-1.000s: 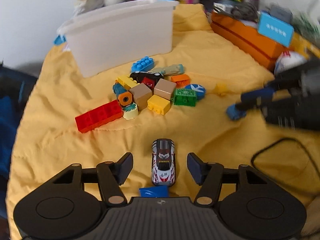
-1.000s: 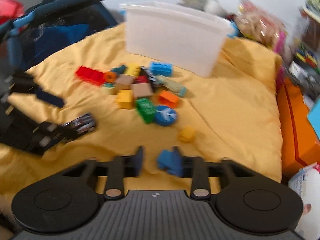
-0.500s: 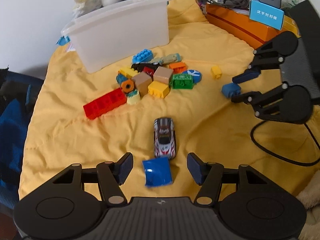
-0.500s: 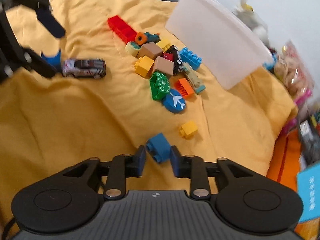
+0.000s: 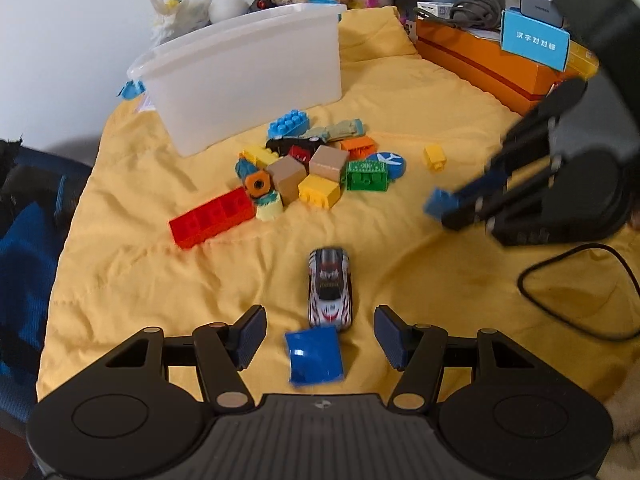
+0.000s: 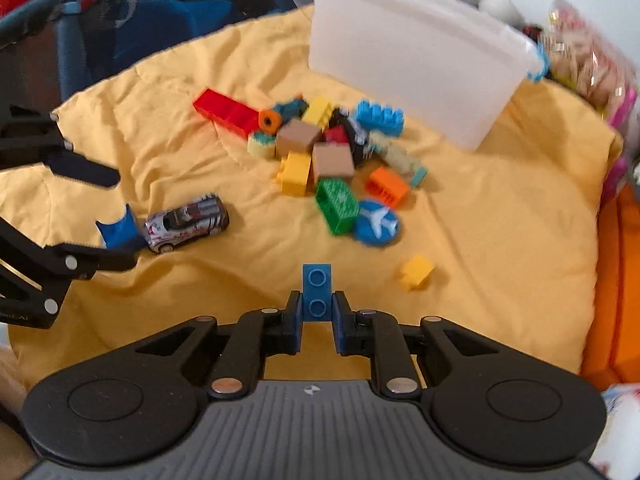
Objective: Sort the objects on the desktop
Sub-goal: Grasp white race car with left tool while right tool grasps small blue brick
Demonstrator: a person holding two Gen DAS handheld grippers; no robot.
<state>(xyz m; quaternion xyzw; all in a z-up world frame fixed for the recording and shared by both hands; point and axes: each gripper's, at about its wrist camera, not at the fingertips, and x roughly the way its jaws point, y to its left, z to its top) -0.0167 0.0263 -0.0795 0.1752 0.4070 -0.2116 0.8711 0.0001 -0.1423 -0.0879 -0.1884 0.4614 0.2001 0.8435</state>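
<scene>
My right gripper (image 6: 316,312) is shut on a small blue two-stud brick (image 6: 317,290), held above the yellow cloth; it also shows in the left wrist view (image 5: 440,202). My left gripper (image 5: 320,334) is open, with a blue curved piece (image 5: 316,354) lying between its fingers and a silver toy car (image 5: 330,286) just ahead. A pile of coloured bricks (image 5: 316,176) lies in front of a white plastic bin (image 5: 244,72). A lone yellow brick (image 5: 434,157) lies to the right of the pile.
A long red brick (image 5: 212,220) lies left of the pile. An orange box (image 5: 492,64) with a blue card stands at the far right. A black cable (image 5: 580,292) loops on the cloth at right. Dark blue fabric (image 5: 24,264) hangs beside the left edge.
My right gripper has turned and swung back towards the pile with the blue brick, which now stands upright between its fingers. My left gripper has stayed open over the blue piece and car.
</scene>
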